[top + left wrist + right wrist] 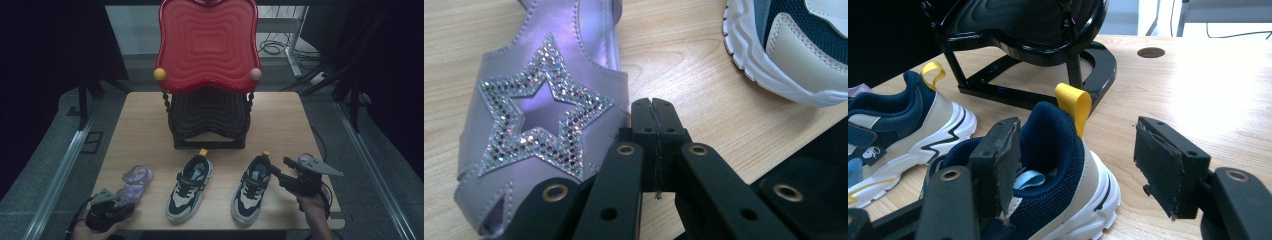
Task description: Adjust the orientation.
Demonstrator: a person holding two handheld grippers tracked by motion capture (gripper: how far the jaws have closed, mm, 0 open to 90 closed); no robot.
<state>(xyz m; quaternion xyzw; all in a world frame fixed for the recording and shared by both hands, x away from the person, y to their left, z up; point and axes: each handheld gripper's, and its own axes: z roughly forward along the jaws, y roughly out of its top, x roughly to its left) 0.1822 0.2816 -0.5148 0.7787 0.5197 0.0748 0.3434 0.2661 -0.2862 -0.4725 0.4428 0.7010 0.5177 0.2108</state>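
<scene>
A purple sandal [136,181] with a rhinestone star [539,125] lies at the table's front left. My left gripper [120,202] is low at the sandal's near end. Its jaws are shut with nothing between them, and its tips [654,107] rest right beside the sandal's strap. Two navy and white sneakers [190,187] [252,187] stand side by side at the front. My right gripper [280,169] is open at the right sneaker's heel [1058,145]: one jaw reaches into the shoe's opening, and the other stands clear outside the heel [1080,150]. A yellow pull loop [1074,102] sticks up from that heel.
A two-tier rack, red tray [207,42] above a black one [209,112], stands at the middle back of the wooden table [280,117]. Something purple [304,159] lies behind my right gripper. The left sneaker's toe [794,45] is near my left gripper.
</scene>
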